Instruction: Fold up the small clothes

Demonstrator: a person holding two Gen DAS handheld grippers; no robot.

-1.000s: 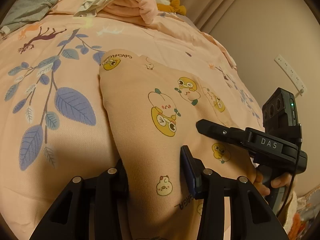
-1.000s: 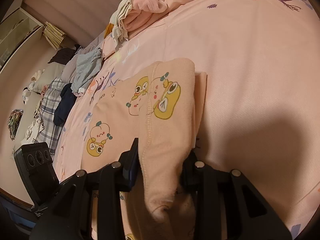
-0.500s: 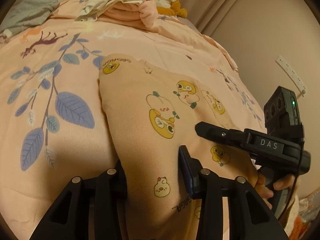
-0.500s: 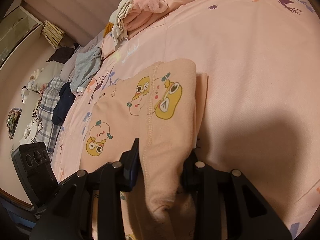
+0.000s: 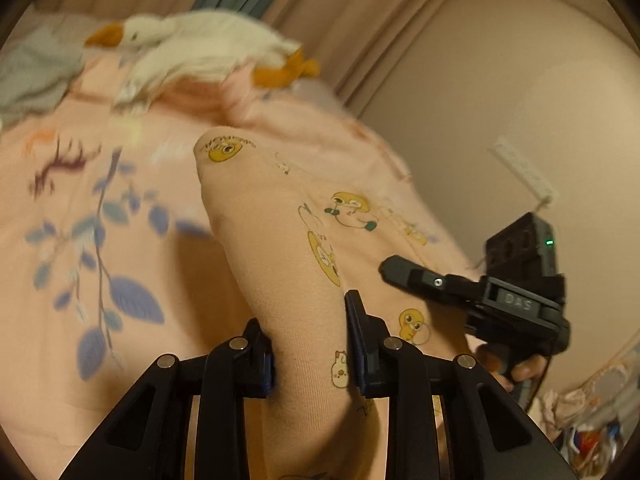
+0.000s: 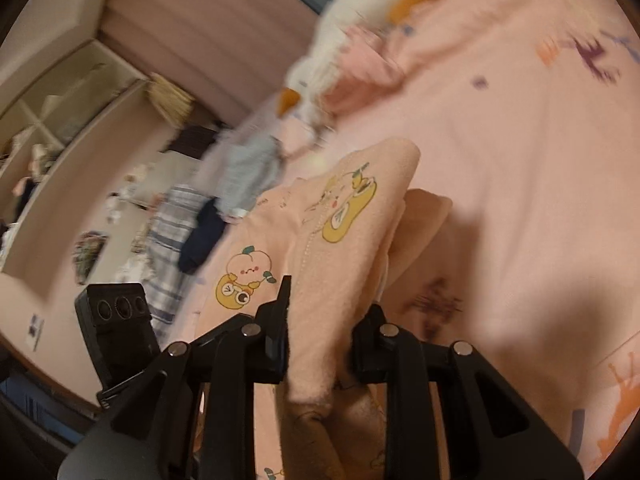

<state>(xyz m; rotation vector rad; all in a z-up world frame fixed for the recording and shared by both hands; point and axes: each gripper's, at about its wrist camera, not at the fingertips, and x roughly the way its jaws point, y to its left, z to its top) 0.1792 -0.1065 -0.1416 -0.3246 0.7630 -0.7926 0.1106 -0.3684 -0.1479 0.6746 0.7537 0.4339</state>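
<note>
Both hand-held grippers were closing on the same peach garment (image 5: 280,240), its near edge bunched up between each pair of jaws. Left hand-held gripper (image 5: 310,344) had a thick fold of the cartoon-printed cloth pressed between its pads; the right hand-held gripper (image 6: 322,332) pinched the other near corner, a hem seam running up just ahead of it. Beyond both grippers the rest of the garment draped down onto the pink bedspread (image 5: 100,240), its far end resting there (the right view showed a second layer peeking out beside the top one). Farther ahead lay a plush goose (image 5: 200,48) on a pile of clothes.

Judging by this, the step in hand was lifting the near edge to carry it over the far one. Doing it well would mean keeping both grippers level with each other, holding the cloth taut between them so no sag forms, and laying the edge down squarely with both layers caught.
</note>
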